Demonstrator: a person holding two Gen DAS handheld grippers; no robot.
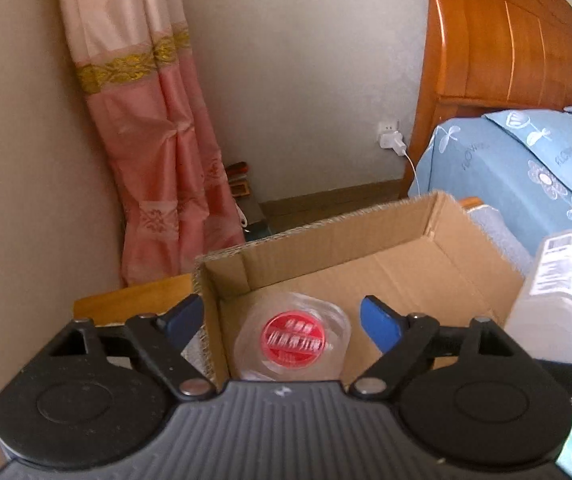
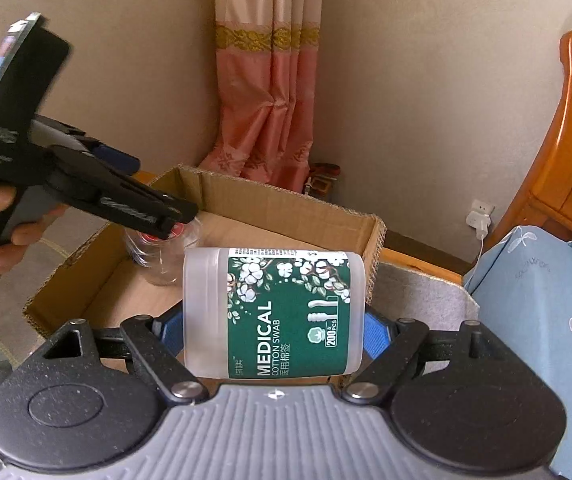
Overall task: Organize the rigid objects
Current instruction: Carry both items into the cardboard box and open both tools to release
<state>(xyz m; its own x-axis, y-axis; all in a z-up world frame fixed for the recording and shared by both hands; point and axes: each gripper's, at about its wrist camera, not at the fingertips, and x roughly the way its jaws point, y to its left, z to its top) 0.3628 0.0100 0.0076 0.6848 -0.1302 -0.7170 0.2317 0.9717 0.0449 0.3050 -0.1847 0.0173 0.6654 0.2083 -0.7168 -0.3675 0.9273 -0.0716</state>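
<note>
An open cardboard box (image 1: pixel 386 240) (image 2: pixel 286 204) stands in front of me. A clear plastic jar with a red lid (image 1: pixel 292 336) (image 2: pixel 158 256) stands upright inside it at the near left corner. My left gripper (image 1: pixel 286 320) (image 2: pixel 174 220) is open just above the jar, its blue fingers apart on either side of the lid and not touching it. My right gripper (image 2: pixel 274 320) is shut on a translucent cotton swab container (image 2: pixel 274 312) with a green "MEDICAL COTTON SWAB" label, held on its side above the box's near edge. The container also shows in the left wrist view (image 1: pixel 554 300).
A pink curtain (image 1: pixel 158 152) hangs in the wall corner behind the box. A wooden headboard (image 1: pixel 506 40) and a blue floral pillow (image 1: pixel 526 160) are to the right. A white charger (image 1: pixel 392 140) is plugged into the wall. The box rests on a grey cloth (image 2: pixel 418 292).
</note>
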